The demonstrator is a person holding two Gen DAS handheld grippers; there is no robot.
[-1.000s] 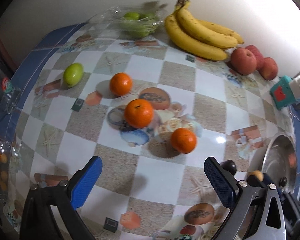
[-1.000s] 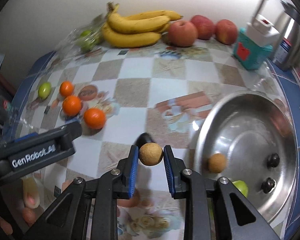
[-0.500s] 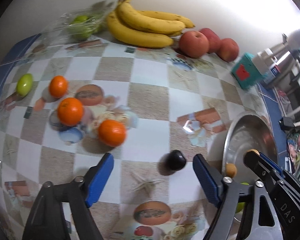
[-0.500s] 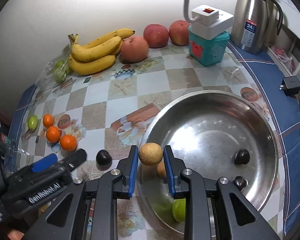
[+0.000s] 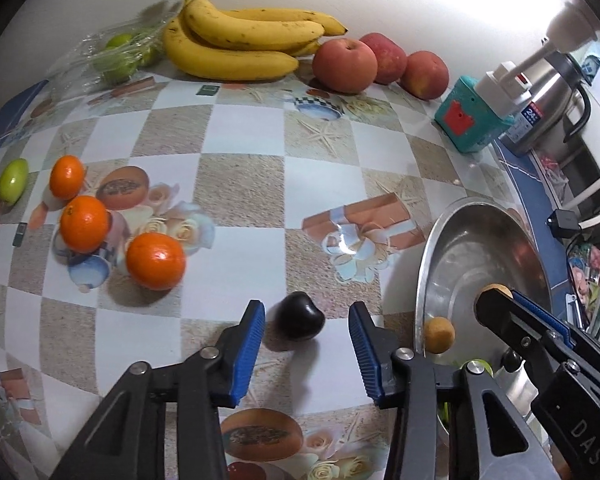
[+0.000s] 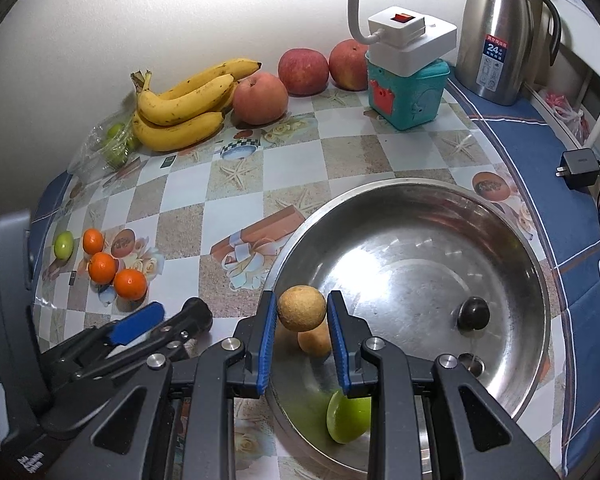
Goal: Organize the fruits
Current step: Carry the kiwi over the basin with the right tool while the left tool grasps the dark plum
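Observation:
My right gripper (image 6: 302, 314) is shut on a small tan round fruit (image 6: 301, 307) and holds it over the near left rim of a steel bowl (image 6: 512, 236). In the bowl lie another tan fruit (image 6: 316, 342), a green fruit (image 6: 350, 418) and a dark fruit (image 6: 473, 313). My left gripper (image 5: 306, 326) is open, its jaws on either side of a dark plum-like fruit (image 5: 300, 316) on the table. Three oranges (image 5: 155, 255) and a small green fruit (image 5: 13, 180) lie at the left.
Bananas (image 5: 240, 46), three apples (image 5: 345, 65) and a bag of green fruit (image 5: 116, 56) line the back wall. A teal box (image 6: 408, 92) with a white power strip, a steel thermos (image 6: 496, 32) and a black charger (image 6: 579, 163) stand at the right.
My left gripper swung right from the oranges and came down around the dark fruit. My right gripper carried the tan fruit from over the table to over the bowl.

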